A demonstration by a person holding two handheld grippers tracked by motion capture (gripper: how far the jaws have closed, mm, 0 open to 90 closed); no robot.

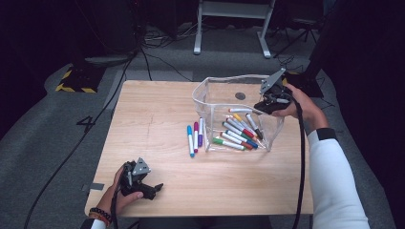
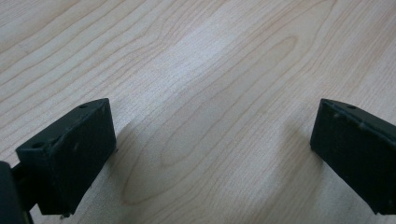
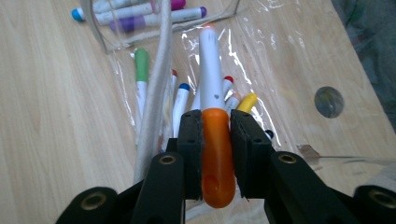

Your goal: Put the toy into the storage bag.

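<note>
A clear plastic pouch [image 1: 205, 98] stands open on the right half of the wooden table [image 1: 153, 114], with several coloured markers [image 1: 239, 133] lying in it. My right gripper [image 1: 261, 107] hovers over the pouch's far right rim, shut on a white marker with an orange cap [image 1: 240, 110]. In the right gripper view the pads [image 3: 190, 140] squeeze the orange cap [image 3: 217, 158], and the white barrel [image 3: 211, 70] points over the markers in the pouch [image 3: 180, 105]. My left gripper [image 1: 152, 190] rests near the front left edge, jaws wide apart [image 2: 212, 140] over bare wood.
A blue, a pink and a purple marker [image 1: 195, 136] lie on the table just left of the pouch. A round grommet [image 1: 240, 96] sits in the tabletop behind it. Cables trail over the grey floor, and a white desk frame [image 1: 234, 24] stands beyond.
</note>
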